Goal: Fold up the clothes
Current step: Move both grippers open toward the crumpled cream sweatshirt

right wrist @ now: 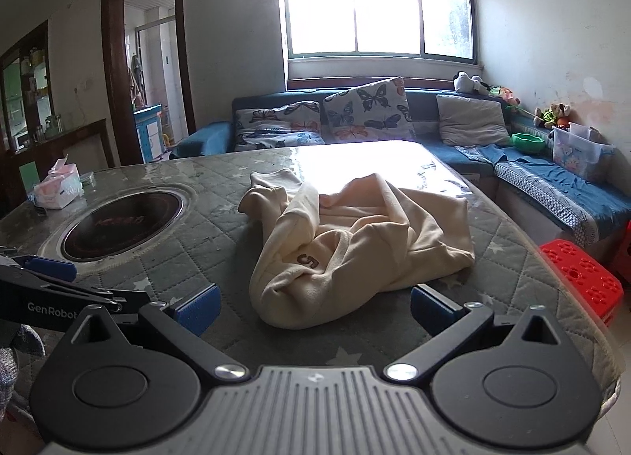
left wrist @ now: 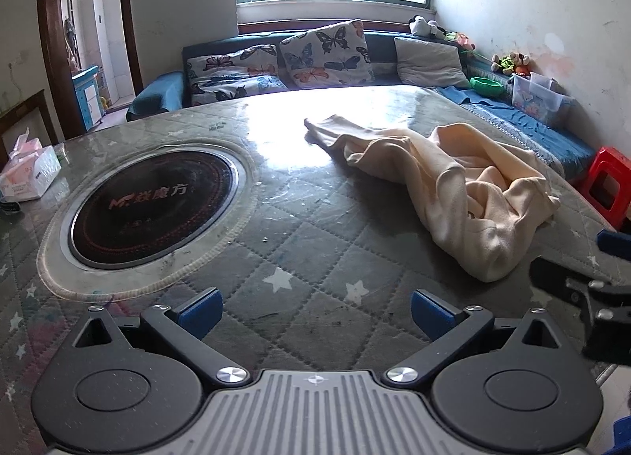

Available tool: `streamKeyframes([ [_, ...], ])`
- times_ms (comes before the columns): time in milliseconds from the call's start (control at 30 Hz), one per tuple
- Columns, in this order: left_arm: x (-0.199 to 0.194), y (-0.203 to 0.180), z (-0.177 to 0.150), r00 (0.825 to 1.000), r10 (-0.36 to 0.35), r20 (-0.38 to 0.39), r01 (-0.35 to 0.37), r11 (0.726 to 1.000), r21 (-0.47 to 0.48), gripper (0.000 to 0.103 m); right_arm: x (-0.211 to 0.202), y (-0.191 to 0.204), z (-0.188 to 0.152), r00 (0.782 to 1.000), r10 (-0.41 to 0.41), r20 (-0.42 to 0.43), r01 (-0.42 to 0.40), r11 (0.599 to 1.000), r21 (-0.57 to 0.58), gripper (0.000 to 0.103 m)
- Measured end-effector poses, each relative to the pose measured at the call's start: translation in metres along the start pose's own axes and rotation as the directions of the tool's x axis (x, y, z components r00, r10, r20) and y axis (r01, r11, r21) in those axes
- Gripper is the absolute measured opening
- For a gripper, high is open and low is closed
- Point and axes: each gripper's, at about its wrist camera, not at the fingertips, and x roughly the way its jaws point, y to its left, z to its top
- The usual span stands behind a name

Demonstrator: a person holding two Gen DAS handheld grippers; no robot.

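Both the left gripper (left wrist: 314, 311) and right gripper (right wrist: 314, 307) hang released, holding nothing. Just beyond the right one a cream sweatshirt (right wrist: 355, 242) lies crumpled on the quilted table (right wrist: 197, 258): likely soft, light, limp; best pinched at its hem. Beyond stands a sofa (right wrist: 465, 143).

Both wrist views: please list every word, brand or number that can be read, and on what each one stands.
"GenRobot": on the left gripper's black arm, cut off by the right gripper.
"5": dark figure on the cream garment.
"M" and Chinese characters: red print on the round cooktop, too blurred to quote.
Tissue pack: print too small to read.
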Motion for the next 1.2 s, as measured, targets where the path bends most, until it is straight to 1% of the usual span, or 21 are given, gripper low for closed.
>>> streamKeyframes([
  [700, 0.015, -0.020, 0.008, 0.999, -0.029, -0.040, 0.030, 0.999, 0.039, 0.103, 0.011, -0.009, -0.001, 1.000, -0.004, -0.029, 0.005, 1.000, 0.021, 0.103],
  [1200, 0.027, -0.028, 0.013, 0.996, -0.042, -0.077, 0.045, 0.998, 0.047, 0.103, 0.020, -0.018, -0.003, 0.998, 0.001, -0.070, 0.002, 0.999, 0.038, 0.103],
])
